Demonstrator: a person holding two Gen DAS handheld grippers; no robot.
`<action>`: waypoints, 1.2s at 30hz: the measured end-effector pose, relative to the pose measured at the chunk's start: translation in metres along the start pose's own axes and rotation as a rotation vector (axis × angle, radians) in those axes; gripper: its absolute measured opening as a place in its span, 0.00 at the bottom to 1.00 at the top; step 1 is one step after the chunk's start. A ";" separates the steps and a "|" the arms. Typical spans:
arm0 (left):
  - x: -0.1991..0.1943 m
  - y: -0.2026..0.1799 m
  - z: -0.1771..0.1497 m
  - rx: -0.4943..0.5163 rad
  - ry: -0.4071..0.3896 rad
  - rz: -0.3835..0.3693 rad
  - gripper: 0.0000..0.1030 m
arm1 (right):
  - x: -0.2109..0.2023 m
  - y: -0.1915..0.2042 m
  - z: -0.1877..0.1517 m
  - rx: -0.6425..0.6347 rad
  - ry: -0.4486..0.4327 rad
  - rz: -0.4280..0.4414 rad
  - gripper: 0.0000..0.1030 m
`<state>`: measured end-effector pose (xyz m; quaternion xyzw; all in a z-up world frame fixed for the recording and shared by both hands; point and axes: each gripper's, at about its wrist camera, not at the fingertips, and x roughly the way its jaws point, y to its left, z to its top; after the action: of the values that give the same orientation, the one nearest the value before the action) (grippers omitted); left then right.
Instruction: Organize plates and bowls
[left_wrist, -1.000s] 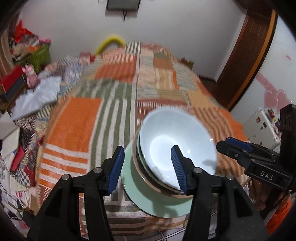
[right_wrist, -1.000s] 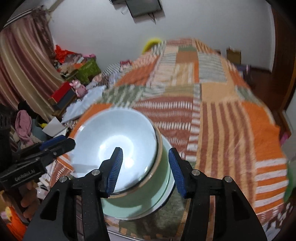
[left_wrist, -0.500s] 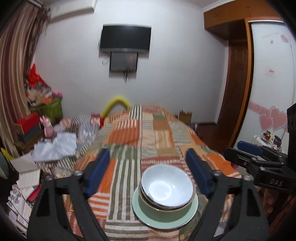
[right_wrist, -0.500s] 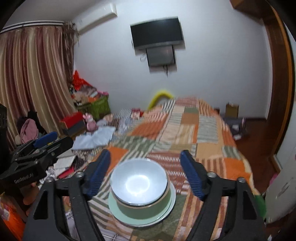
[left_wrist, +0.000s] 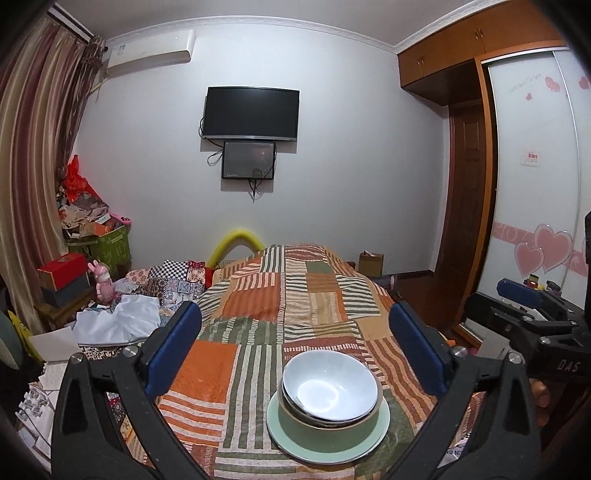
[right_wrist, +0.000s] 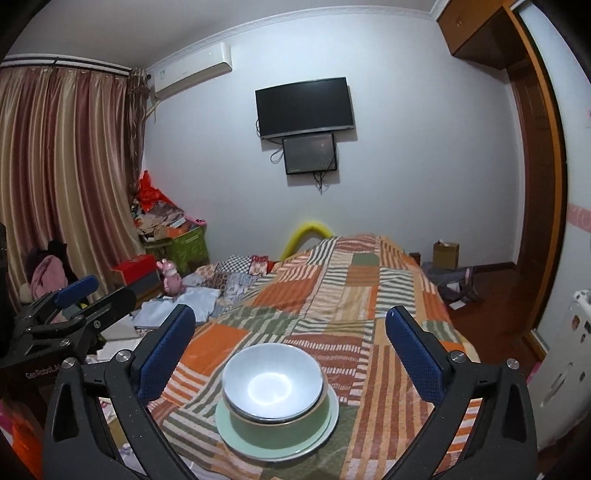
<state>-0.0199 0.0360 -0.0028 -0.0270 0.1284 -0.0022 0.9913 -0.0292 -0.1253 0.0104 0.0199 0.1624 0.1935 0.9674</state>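
Observation:
A white bowl (left_wrist: 330, 387) sits nested in a green bowl (left_wrist: 325, 428), which stands on a pale green plate (left_wrist: 284, 439) near the front edge of the bed. The same stack shows in the right wrist view: white bowl (right_wrist: 273, 380), green bowl (right_wrist: 277, 430), plate (right_wrist: 328, 424). My left gripper (left_wrist: 295, 350) is open and empty, held back from and above the stack. My right gripper (right_wrist: 291, 350) is open and empty too, also back from the stack. Each gripper shows at the edge of the other's view.
The stack rests on a patchwork striped bedcover (left_wrist: 295, 295). Clutter, boxes and cloths (left_wrist: 110, 314) lie to the left of the bed. A wardrobe (left_wrist: 535, 221) stands on the right. A TV (left_wrist: 251, 112) hangs on the far wall.
Both grippers have pulled back and up from the bowl stack and opened wider. The white bowl stays nested in the green bowl on the plate.

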 end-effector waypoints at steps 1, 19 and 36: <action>-0.001 0.001 -0.001 -0.002 -0.001 0.000 1.00 | 0.001 0.001 0.000 -0.002 -0.001 -0.002 1.00; 0.007 0.000 -0.004 -0.002 0.005 -0.015 1.00 | -0.005 0.000 -0.004 0.012 0.002 -0.003 1.00; 0.008 0.001 -0.005 -0.003 0.014 -0.032 1.00 | -0.005 -0.003 -0.002 0.020 0.005 -0.002 1.00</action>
<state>-0.0132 0.0371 -0.0099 -0.0305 0.1349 -0.0178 0.9902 -0.0327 -0.1300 0.0097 0.0288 0.1669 0.1911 0.9668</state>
